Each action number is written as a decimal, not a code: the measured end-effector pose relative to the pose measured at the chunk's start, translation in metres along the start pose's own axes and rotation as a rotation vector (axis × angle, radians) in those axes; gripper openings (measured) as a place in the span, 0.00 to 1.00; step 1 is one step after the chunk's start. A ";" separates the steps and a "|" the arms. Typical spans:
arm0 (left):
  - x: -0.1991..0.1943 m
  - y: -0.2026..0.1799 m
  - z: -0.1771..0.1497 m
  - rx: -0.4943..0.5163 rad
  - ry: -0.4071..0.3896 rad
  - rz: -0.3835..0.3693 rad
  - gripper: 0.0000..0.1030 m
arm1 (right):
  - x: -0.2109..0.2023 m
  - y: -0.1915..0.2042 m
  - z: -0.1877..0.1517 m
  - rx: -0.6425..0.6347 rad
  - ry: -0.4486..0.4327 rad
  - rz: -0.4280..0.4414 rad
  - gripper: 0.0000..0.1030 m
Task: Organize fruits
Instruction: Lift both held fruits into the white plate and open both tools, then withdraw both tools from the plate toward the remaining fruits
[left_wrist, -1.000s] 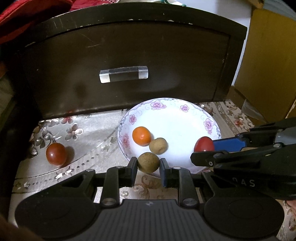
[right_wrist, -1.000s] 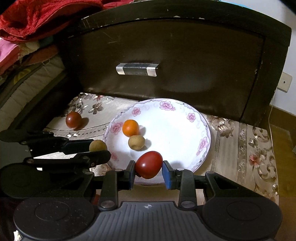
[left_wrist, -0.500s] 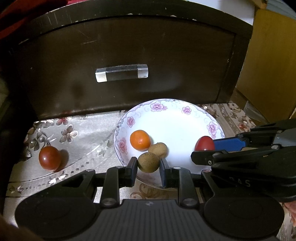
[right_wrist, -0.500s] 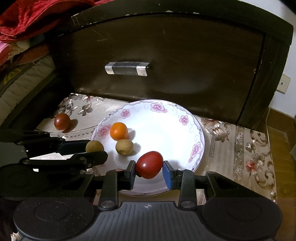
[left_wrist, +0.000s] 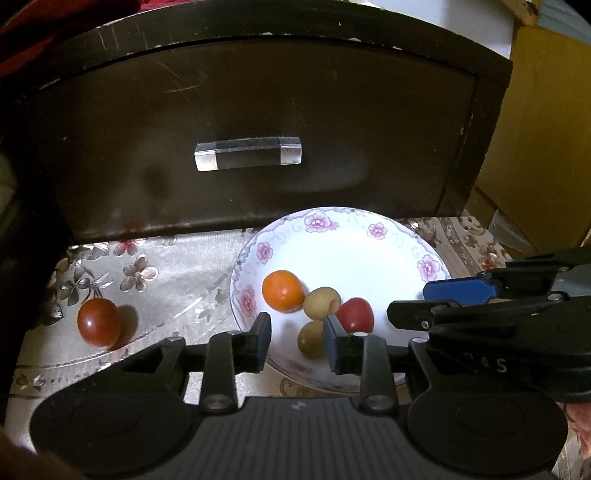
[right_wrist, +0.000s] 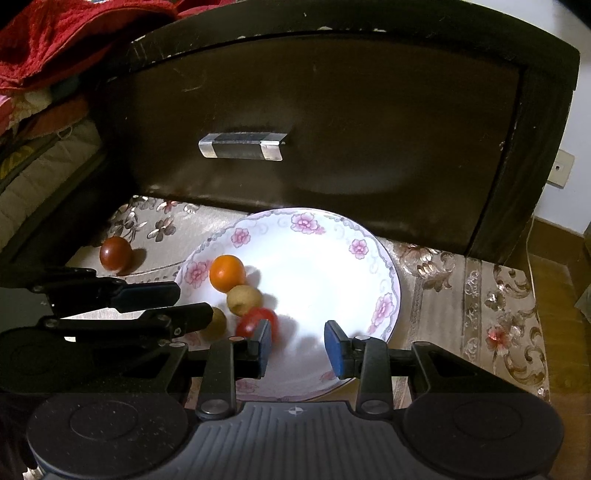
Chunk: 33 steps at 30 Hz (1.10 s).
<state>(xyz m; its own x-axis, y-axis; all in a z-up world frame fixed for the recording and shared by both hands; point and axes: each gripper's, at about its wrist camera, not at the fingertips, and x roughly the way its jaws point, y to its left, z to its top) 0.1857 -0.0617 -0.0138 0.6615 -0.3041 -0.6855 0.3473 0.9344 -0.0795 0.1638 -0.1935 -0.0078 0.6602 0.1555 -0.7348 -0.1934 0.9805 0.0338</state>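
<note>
With both grippers' jaws apart over the plate (left_wrist: 428, 264), fruit is released; the outlying tomato (left_wrist: 99, 323) is judged next

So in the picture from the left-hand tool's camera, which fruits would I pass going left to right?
Dark red tomato on the cloth → orange fruit → upper brown fruit → red tomato on the plate. The lower brown fruit sits under the upper one, so its place is unclear.

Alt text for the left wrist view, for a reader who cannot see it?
The left gripper is opening above a floral plate holding an orange fruit, two brown fruits and a red tomato; another tomato lies on the tablecloth.
</note>
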 end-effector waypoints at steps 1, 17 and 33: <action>0.000 0.000 0.000 0.000 0.000 0.001 0.36 | 0.000 0.000 0.000 0.003 -0.001 -0.001 0.30; -0.026 0.012 -0.005 -0.017 -0.019 0.033 0.42 | -0.013 0.007 -0.002 -0.009 -0.009 0.009 0.35; -0.046 0.009 -0.023 -0.004 0.002 0.048 0.42 | -0.023 0.029 -0.018 -0.065 0.014 0.037 0.35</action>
<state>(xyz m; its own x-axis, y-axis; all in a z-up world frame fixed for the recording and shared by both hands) 0.1431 -0.0347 0.0006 0.6759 -0.2584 -0.6902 0.3124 0.9487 -0.0493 0.1302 -0.1704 -0.0021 0.6417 0.1890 -0.7433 -0.2639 0.9644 0.0173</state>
